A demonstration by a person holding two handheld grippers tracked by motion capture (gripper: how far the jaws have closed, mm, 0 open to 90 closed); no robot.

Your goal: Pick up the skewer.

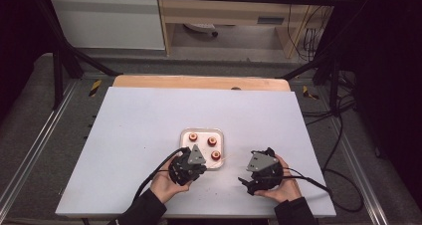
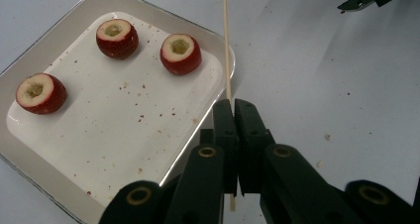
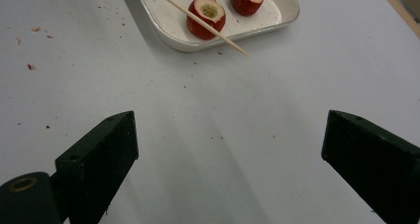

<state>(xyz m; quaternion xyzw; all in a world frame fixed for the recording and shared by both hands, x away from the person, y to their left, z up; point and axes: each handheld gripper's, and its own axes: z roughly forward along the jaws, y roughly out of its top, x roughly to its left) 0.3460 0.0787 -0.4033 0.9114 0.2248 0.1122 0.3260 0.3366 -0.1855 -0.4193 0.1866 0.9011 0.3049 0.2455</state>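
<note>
1. The left gripper [image 2: 233,110] has its fingers clamped on a thin wooden skewer [image 2: 226,45], at 5 o'clock of the tray [image 1: 185,135].
2. The skewer runs up past the tray's rim; its tip hangs over the white worktop [image 1: 129,150].
3. Three cored red fruits [image 2: 181,53] sit apart in the tray, all clear of the skewer.
4. The right gripper [image 3: 228,149], at 4 o'clock of the tray, has its fingers spread wide over bare worktop, nothing between them.
5. Red crumbs [image 3: 30,66] dot the worktop.

A white table top [image 1: 149,135] with a wooden far edge [image 1: 201,82] is sitting inside a black metal frame [image 1: 59,51] on grey floor [image 1: 30,130], pale wooden furniture [image 1: 224,11] standing beyond, cables [image 1: 343,135] trailing at right
</note>
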